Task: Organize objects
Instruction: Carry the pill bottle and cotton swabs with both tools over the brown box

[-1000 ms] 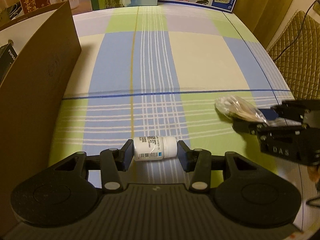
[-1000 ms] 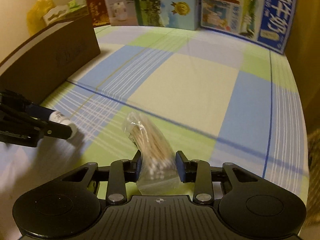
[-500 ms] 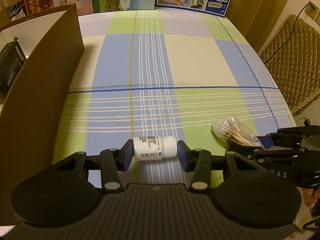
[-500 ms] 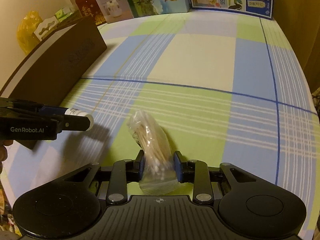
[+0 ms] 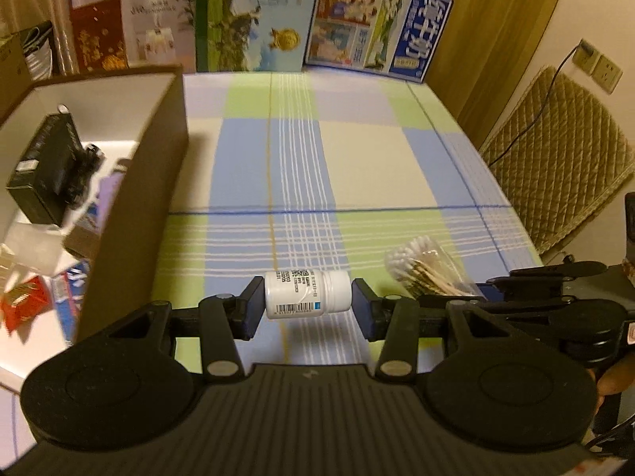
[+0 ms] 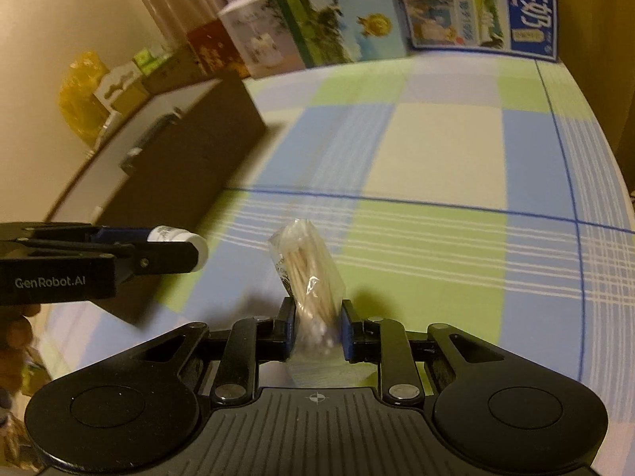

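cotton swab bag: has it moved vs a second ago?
Yes. The cotton swab bag, clamped in the right gripper whose jaws are closing, has lifted off the tablecloth; its shadow now lies separate below it.

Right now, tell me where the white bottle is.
Left wrist view: the bottle lies sideways, clamped in the left tongs above the cloth, between the box and the swab bag.

Open box [image 5: 131, 214] sits on the table's [image 5: 369, 166] left side with small packages [image 5: 47, 170] inside, cartons [image 5: 254, 20] lined up behind, chair [image 5: 555, 166] off right.
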